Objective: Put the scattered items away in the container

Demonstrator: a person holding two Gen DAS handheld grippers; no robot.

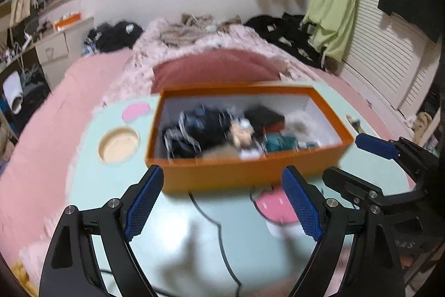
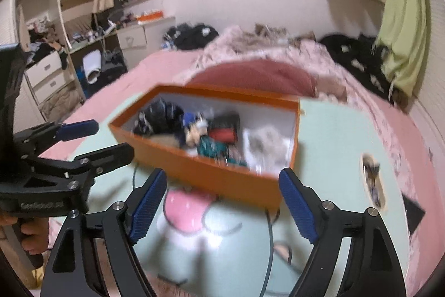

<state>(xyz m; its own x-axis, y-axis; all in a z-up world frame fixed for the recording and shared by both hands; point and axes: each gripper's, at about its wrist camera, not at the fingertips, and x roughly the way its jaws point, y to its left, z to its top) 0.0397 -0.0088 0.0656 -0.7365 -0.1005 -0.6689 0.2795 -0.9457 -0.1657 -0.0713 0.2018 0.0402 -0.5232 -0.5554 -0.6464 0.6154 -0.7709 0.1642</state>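
Orange box [image 1: 239, 174] contents motion-blurred, indistinct

orange cardboard box with a white inside [image 1: 244, 171], holding black [image 1: 200, 127], red [image 2: 222, 135] and teal items [image 1: 278, 142]. mint-green lap desk [image 1: 194, 241] printed with a pink oval tongue [image 2: 183, 210] and dark curved lines. pink bed sheet [image 1: 41, 135] under a pale pink fluffy blanket [image 1: 133, 74]. black left gripper [image 1: 222, 202] and black right gripper [image 2: 222, 206], blue ribbed pads [image 1: 143, 202] on both.

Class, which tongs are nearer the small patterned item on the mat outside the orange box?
Right. The small patterned item lies ahead-right of the right tongs; the left tongs are farther left, facing the orange box.
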